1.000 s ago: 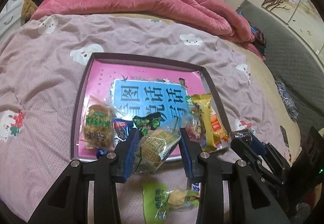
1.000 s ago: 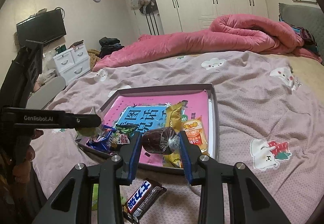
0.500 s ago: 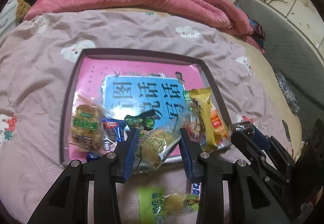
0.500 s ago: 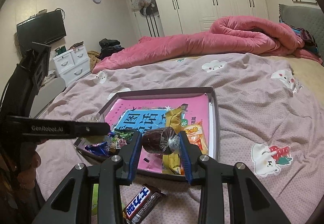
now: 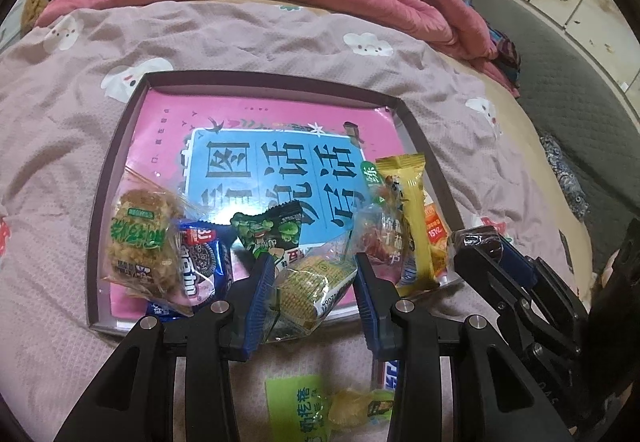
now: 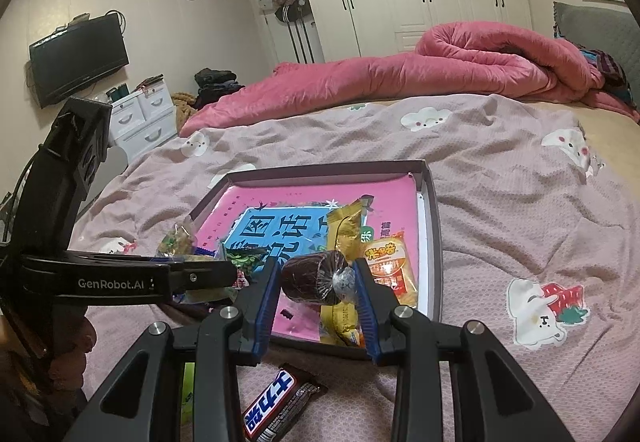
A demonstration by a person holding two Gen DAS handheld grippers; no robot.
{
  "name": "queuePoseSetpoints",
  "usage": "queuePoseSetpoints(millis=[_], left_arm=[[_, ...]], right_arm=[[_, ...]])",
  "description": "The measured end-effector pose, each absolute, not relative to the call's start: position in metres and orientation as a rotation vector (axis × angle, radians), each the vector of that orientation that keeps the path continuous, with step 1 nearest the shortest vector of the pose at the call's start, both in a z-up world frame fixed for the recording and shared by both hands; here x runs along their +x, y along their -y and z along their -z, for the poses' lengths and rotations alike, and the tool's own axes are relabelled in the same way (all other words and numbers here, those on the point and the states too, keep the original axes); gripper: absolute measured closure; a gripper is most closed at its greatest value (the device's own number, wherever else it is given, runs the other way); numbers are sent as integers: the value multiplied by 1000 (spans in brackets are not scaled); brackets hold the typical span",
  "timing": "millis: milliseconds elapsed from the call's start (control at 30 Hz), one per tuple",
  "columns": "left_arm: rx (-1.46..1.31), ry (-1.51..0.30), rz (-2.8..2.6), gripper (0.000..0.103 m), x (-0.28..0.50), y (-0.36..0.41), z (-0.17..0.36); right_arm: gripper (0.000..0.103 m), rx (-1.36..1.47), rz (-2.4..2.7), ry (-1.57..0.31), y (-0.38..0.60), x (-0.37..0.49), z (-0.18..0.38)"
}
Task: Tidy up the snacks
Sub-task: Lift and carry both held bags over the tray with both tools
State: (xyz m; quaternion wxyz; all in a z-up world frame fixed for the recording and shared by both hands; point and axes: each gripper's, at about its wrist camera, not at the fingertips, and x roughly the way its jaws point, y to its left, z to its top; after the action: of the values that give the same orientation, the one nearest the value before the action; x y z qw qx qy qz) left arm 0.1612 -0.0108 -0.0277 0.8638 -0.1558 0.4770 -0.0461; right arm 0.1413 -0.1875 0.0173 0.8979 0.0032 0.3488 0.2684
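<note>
Snacks are what both hands carry. From the left wrist, the left hand-held gripper (image 5: 316,282) is clamped on a clear cracker pack (image 5: 310,288), pads pinching its sides, held over the near rim of the tray (image 5: 120,146) on the bed (image 5: 60,90). In the tray lie a rice cake (image 5: 138,238), a blue cookie pack (image 5: 200,262), a green pea pack (image 5: 276,234) and a yellow bar (image 5: 408,210). A green candy bag (image 5: 304,402) lies on the bed below the gripper.

From the right wrist, the right hand-held gripper (image 6: 316,282) grips a dark roll (image 6: 316,276) in clear film, also above the tray's (image 6: 434,210) near edge. A chocolate bar (image 6: 280,402) lies on the bed (image 6: 520,202) just short of the tray.

These packs look light, crinkly and slippery; the cracker is likely brittle, so a gentle pinch across the wrapper's middle suits it. The roll seems soft and would squash if squeezed hard. The bar should be firmer; I would take it across its width.
</note>
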Motion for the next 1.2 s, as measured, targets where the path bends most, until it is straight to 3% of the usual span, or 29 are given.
queuePoseSetpoints(millis=[1200], left_arm=[[-317,-1039,83,62,168,7,42]], right_arm=[[66,-56,-612,-770,162,144,2]])
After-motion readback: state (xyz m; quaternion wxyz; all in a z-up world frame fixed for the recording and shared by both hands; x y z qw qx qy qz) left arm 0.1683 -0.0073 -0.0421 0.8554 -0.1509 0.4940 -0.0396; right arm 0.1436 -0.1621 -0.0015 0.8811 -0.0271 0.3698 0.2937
